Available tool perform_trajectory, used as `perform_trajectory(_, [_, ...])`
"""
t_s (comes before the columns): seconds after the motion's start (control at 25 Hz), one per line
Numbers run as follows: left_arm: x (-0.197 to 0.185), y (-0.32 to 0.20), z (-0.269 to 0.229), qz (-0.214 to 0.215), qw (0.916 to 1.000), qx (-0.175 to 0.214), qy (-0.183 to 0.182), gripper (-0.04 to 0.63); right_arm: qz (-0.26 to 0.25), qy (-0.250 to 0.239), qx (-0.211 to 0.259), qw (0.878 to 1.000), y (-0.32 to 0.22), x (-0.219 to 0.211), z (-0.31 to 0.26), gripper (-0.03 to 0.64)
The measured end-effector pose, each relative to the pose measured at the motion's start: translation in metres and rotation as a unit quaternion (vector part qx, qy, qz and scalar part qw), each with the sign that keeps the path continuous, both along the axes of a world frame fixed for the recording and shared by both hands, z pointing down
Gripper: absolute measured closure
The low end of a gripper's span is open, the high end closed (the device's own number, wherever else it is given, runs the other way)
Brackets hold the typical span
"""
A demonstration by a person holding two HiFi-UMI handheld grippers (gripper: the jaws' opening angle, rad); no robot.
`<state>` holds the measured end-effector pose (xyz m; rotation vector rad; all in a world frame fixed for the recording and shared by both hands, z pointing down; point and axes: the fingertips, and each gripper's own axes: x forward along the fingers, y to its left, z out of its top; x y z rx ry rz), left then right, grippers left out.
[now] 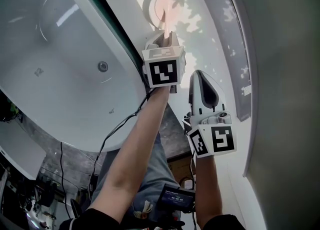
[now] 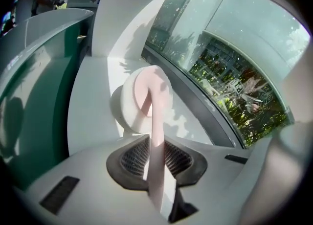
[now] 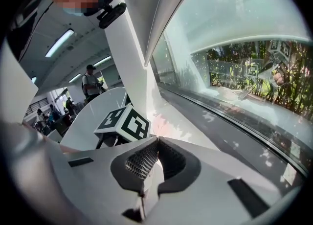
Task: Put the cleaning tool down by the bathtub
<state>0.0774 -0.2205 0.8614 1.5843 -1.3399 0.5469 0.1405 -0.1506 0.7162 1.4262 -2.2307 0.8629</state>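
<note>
Left gripper (image 2: pixel 155 158) clenched on pale pink handle of round white-headed cleaning tool (image 2: pixel 142 99). Head at white ledge (image 1: pixel 200 29), just beside white bathtub (image 1: pixel 75 49) rim. Right gripper (image 3: pixel 155 158) closed, empty.

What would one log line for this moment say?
left gripper: shut on pink handle of cleaning tool | tool head: at white ledge beside bathtub | right gripper: shut, empty
</note>
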Motion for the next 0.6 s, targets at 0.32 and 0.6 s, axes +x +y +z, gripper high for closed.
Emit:
perform_trajectory(0.32, [0.000, 0.006, -0.010, -0.002, 0.9998, 0.016, -0.006, 0.416, 0.010, 0.010, 0.003, 1.000, -0.002, 0.005, 0.000, 0.591])
perform_trajectory(0.6, [-0.004, 0.008, -0.032, -0.005, 0.9978, 0.062, -0.025, 0.408, 0.013, 0.014, 0.004, 1.000, 0.001, 0.003, -0.006, 0.591])
